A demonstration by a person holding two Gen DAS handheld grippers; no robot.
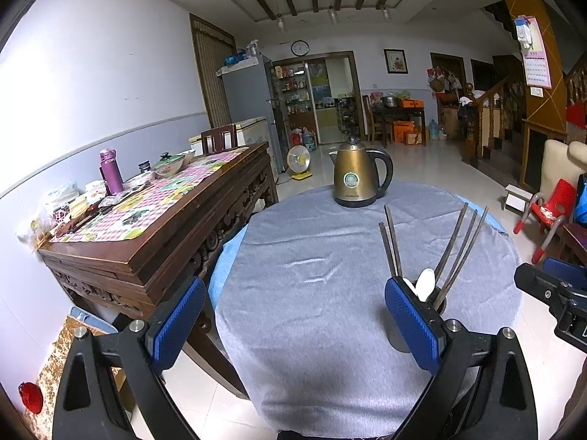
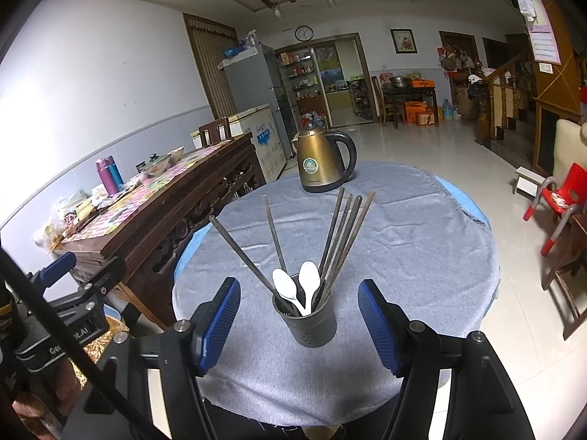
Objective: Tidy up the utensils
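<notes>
A dark grey utensil holder [image 2: 312,321] stands on the round table's grey cloth [image 2: 403,256]. It holds several dark chopsticks [image 2: 341,234] fanned outward and two white spoons [image 2: 284,286]. My right gripper [image 2: 299,288] is open, its blue pads [image 2: 220,321] on either side of the holder with a gap on each side. My left gripper [image 1: 293,311] is open over bare cloth with nothing between its fingers. In the left wrist view the holder [image 1: 438,302] is half hidden behind the right finger, and one spoon [image 1: 427,288] and the chopsticks [image 1: 458,245] stick up.
A bronze electric kettle [image 2: 323,163] stands at the table's far edge. A carved wooden side table [image 1: 165,227] with a pink bottle [image 1: 111,172] and bowls stands close on the left. A red child's chair [image 2: 561,198] is on the tiled floor at right.
</notes>
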